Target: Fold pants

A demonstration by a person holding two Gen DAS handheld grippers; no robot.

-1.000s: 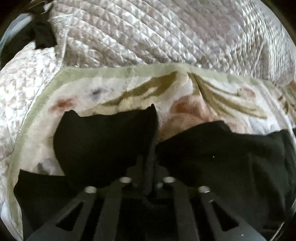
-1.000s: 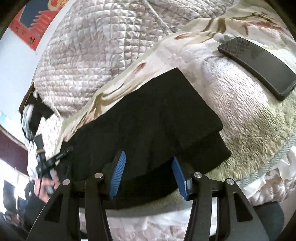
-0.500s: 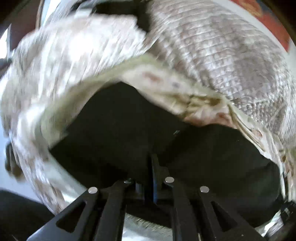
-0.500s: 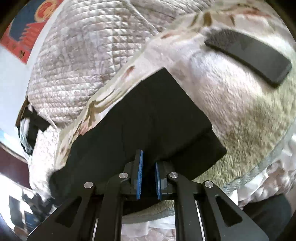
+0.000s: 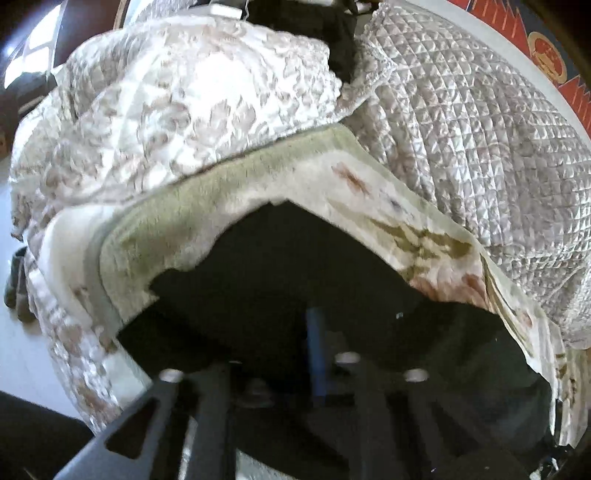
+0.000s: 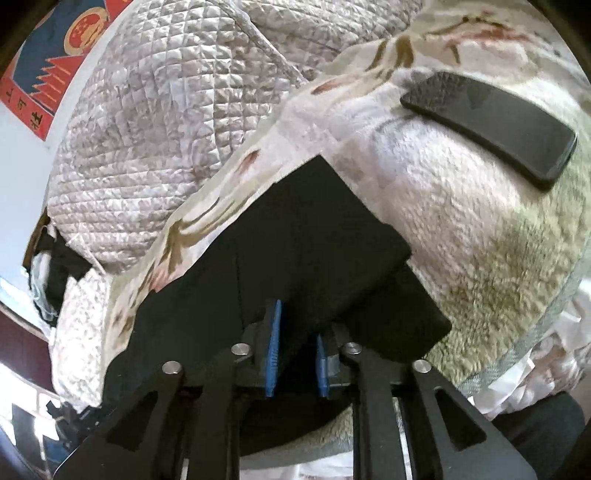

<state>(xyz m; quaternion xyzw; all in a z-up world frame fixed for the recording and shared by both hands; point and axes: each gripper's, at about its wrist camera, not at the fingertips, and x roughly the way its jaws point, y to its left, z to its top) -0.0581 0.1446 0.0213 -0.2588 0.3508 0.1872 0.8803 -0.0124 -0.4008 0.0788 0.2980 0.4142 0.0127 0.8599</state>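
Observation:
The black pants (image 5: 295, 273) lie folded on a floral fleece blanket (image 5: 207, 199). In the left wrist view my left gripper (image 5: 314, 332) is shut on the near edge of the pants; only one blue pad (image 5: 317, 350) shows through the dark cloth. In the right wrist view the pants (image 6: 303, 243) form a layered rectangle on the blanket (image 6: 461, 236). My right gripper (image 6: 295, 332) is pinched on their near edge, with cloth between the blue pads (image 6: 274, 343).
A quilted silver bedspread (image 5: 480, 140) is bunched up behind the blanket. A black phone (image 6: 491, 125) lies on the blanket to the right of the pants. A red and blue poster (image 6: 48, 62) hangs on the wall. Dark clothes (image 5: 332, 33) sit at the back.
My right gripper closed from open onto the pants' near edge. My left gripper, shut on the cloth, swung down and to the left, and the raised flap now lies flat.

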